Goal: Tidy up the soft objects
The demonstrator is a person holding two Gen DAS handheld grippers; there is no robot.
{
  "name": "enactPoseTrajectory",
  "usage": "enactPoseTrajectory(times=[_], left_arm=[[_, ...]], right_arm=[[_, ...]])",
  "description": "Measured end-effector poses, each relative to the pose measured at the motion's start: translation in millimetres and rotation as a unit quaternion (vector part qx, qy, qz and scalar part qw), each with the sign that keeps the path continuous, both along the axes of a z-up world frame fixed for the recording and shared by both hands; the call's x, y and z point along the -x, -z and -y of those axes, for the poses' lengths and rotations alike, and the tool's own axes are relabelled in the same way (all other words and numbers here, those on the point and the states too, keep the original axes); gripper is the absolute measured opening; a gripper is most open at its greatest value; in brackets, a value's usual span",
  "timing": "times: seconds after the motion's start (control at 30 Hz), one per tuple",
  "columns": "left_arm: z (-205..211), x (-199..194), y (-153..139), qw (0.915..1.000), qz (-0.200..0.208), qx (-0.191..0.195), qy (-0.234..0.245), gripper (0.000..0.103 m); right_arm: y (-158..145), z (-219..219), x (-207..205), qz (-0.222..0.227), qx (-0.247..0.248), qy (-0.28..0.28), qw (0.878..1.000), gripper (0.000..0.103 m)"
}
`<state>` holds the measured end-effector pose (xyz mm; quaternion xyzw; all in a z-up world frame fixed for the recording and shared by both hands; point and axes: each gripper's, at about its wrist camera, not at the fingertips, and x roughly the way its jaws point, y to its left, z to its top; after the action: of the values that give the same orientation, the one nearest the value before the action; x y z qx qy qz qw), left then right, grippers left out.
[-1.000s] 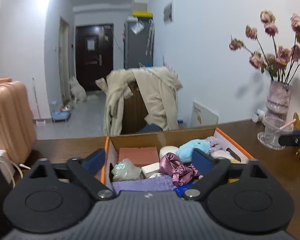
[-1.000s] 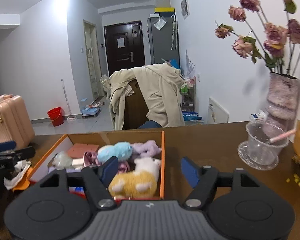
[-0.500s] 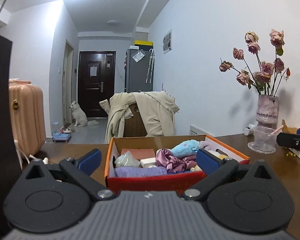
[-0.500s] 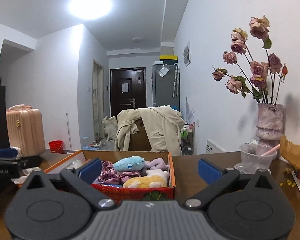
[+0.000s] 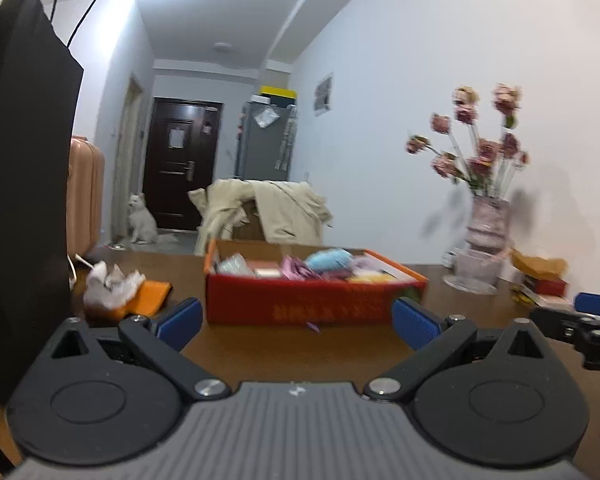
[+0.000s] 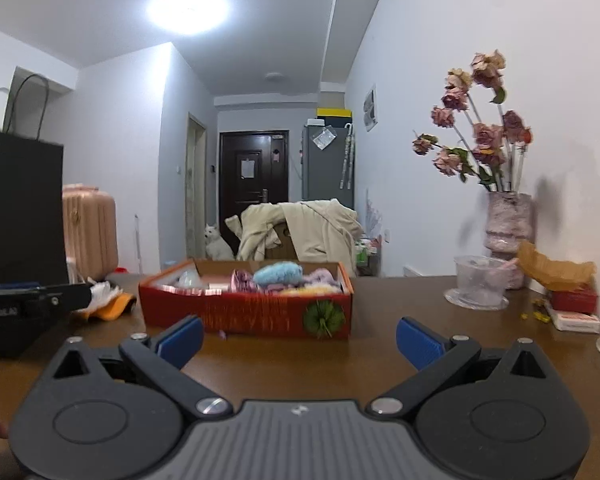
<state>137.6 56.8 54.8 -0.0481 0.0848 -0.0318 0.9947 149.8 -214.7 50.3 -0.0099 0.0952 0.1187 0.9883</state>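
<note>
While I held both tools low over the brown bench (image 6: 284,356), the left hand-held gripper (image 5: 296,318) was spread wide, with nothing between its blue pads (image 5: 180,317). The right hand-held gripper (image 6: 300,334) was spread in the same way and it also carried nothing.

The red box (image 6: 256,314) stood on the bench in front of both tools, apart from their fingertips. Inside it the soft objects lay close together: a light blue plush toy (image 6: 278,273) sat on top near the middle, a shiny pink fabric piece (image 6: 244,280) was just beside it on the left, and a pale purple plush (image 6: 320,279) was on its right. Something yellow and fluffy (image 6: 306,290) lay near the front wall of the box. A pale wrapped item (image 5: 232,266) was at the left end of the box. A green round decoration (image 6: 324,316) was on the outer front wall of the box.

To the left of the box, a crumpled white paper (image 5: 110,282) lay on an orange cloth (image 5: 150,296). A tall black paper bag (image 5: 24,184) stood at the left edge of the bench. On the right side, a vase with dried roses (image 6: 506,220) stood near the wall, and a clear plastic cup (image 6: 478,280) was just in front of it. A white dog (image 6: 216,242) sat on the floor near the dark door (image 6: 252,176).
</note>
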Motion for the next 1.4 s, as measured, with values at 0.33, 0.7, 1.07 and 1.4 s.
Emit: enactPoseTrajectory(times=[0.33,0.7,1.07,1.4], left_arm=[[14,80,27,0.9994,-0.017,-0.017,0.023,0.103],[9,81,31,0.9995,-0.021,-0.017,0.014,0.103],[9,82,31,0.9995,-0.023,-0.015,0.015,0.103],[9,82,30,0.9995,-0.022,-0.018,0.016,0.103]], right_arm=[[38,5,81,0.003,0.007,0.064,0.998,0.103],[47,-2,81,-0.018,-0.002,0.064,0.998,0.103],[47,0,80,-0.017,-0.009,0.066,0.998,0.103],[47,-2,80,-0.014,-0.008,0.063,0.998,0.103]])
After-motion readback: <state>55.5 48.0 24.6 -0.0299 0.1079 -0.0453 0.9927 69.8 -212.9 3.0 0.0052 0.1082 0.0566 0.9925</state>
